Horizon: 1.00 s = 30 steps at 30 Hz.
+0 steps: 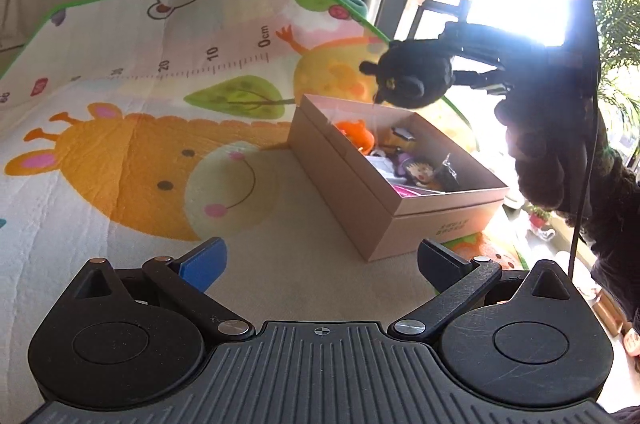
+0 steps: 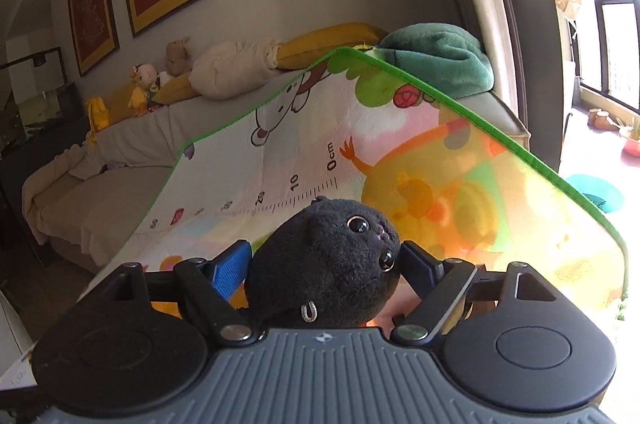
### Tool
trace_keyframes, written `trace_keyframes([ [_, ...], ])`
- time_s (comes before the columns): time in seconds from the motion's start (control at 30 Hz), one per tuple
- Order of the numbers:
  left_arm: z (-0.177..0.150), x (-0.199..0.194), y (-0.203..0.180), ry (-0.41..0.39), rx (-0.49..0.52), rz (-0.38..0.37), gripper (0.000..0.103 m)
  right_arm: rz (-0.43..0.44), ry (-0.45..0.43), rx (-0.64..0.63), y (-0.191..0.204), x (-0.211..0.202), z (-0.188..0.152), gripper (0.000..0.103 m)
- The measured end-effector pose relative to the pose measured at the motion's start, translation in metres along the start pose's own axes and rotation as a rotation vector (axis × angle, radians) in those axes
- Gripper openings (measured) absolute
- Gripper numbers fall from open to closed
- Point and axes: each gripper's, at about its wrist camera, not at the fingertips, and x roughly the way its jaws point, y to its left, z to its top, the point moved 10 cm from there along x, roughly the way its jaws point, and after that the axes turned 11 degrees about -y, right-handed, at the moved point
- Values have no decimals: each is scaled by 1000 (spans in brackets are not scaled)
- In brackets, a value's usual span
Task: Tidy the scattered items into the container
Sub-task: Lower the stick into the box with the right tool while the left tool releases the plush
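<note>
**Black plush poised over the box**

The right tongs (image 2: pixel 326 264) bracket the black plush toy (image 2: pixel 326 272) above the far corner of the cardboard box (image 1: pixel 436 220), placed for a drop among the trinkets inside. Whether both pads press on it I cannot tell. Its face points up and forward. The left tongs (image 1: pixel 320 264) gape apart, empty, over the play mat (image 1: pixel 120 144).

surface: cartoon play mat (image 1: pixel 120 128) | on it: open cardboard box (image 1: pixel 384 220) holding small toys
</note>
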Motion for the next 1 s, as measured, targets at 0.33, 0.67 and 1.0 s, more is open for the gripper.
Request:
trace_keyframes([
  [0.33, -3, 5, -4, 10, -22, -17, 103, -50, 148, -135, 1, -8, -35, 100],
  [0.67, 6, 30, -43, 39, 126, -85, 103, -125, 120, 106, -52, -59, -41, 103],
  [1.0, -14, 81, -86, 115, 191, -227, 103, -110, 189, 286, -64, -53, -68, 103],
])
